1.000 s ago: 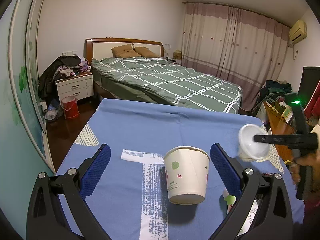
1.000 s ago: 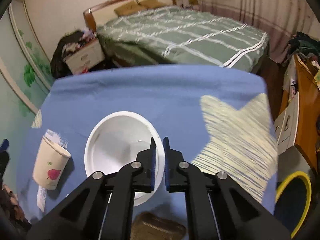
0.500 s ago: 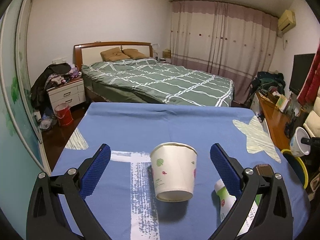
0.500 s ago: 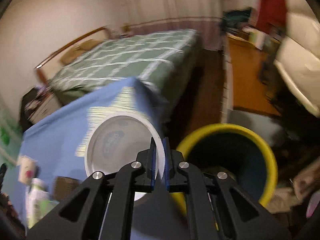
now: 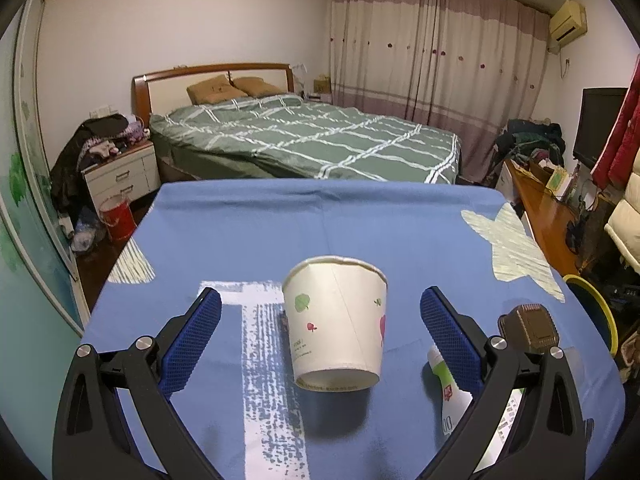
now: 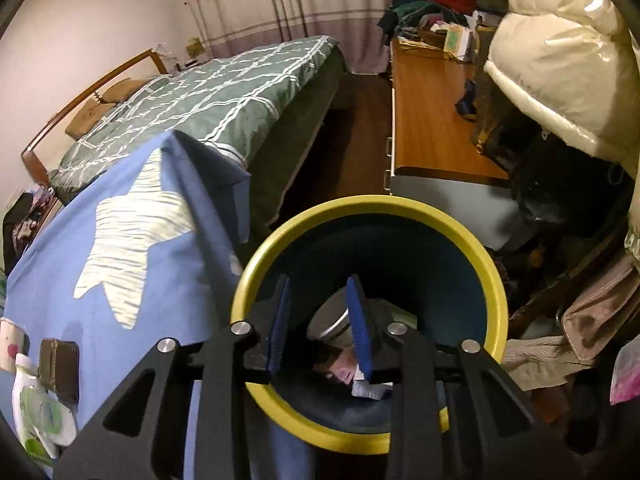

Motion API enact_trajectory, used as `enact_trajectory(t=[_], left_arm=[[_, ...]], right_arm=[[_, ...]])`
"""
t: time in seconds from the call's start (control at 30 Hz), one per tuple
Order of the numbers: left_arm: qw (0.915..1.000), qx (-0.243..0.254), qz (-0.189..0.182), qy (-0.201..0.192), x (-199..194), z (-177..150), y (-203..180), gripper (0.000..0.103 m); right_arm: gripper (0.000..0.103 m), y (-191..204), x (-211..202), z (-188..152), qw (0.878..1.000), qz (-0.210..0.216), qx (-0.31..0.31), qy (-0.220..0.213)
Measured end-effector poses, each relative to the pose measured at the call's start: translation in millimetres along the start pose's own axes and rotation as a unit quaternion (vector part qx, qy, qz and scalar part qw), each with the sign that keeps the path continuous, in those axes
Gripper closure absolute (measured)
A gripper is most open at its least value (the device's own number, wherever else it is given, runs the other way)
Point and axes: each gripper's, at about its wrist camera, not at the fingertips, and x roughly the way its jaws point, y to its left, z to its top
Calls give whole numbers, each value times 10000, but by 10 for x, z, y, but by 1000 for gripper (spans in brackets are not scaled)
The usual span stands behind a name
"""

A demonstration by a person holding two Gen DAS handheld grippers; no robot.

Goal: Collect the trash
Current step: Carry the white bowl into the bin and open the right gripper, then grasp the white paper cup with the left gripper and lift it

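1. Right claw (image 6: 320, 320) over the bin (image 6: 494, 276), jaws opening, nothing between; bowl (image 6: 330, 322) inside.
2. Left claw (image 5: 320, 338) spread around the paper cup (image 5: 338, 322) on the table (image 5: 400, 224), untouched.
3. Risk: an off-centre squeeze could crush or tip the cup.

Right gripper (image 6: 320, 320) hanging over the bin (image 6: 494, 280)

Its jaws are opening with nothing pressed between them; a white bowl (image 6: 328, 320) is lying inside the bin, beside the blue-clothed table (image 6: 120, 288).
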Motion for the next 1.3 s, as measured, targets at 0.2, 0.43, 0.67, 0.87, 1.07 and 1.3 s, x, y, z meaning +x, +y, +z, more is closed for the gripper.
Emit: enact_trajectory(t=[0.2, 0.43, 0.67, 0.87, 1.07, 1.3], left_arm=[[9993, 146, 119, 337, 227, -70, -36, 5], [9954, 280, 98, 910, 553, -179, -96, 5], [9934, -39, -229, 1121, 675, -205, -54, 18], [9921, -162, -435, 1165, 732, -213, -72, 37], [9945, 64, -369, 978, 606, -201, -146, 40], [9994, 280, -124, 162, 18, 57, -244, 40]], right_arm=[[74, 91, -57, -56, 9998, 167, -80, -51], [73, 100, -108, -98, 9994, 314, -113, -64], [73, 45, -156, -148, 9992, 393, -83, -64], [73, 36, -225, -196, 9987, 496, -69, -105], [73, -11, -365, -263, 9986, 477, -88, -197], [73, -216, -588, -361, 9986, 425, -1, -322]])
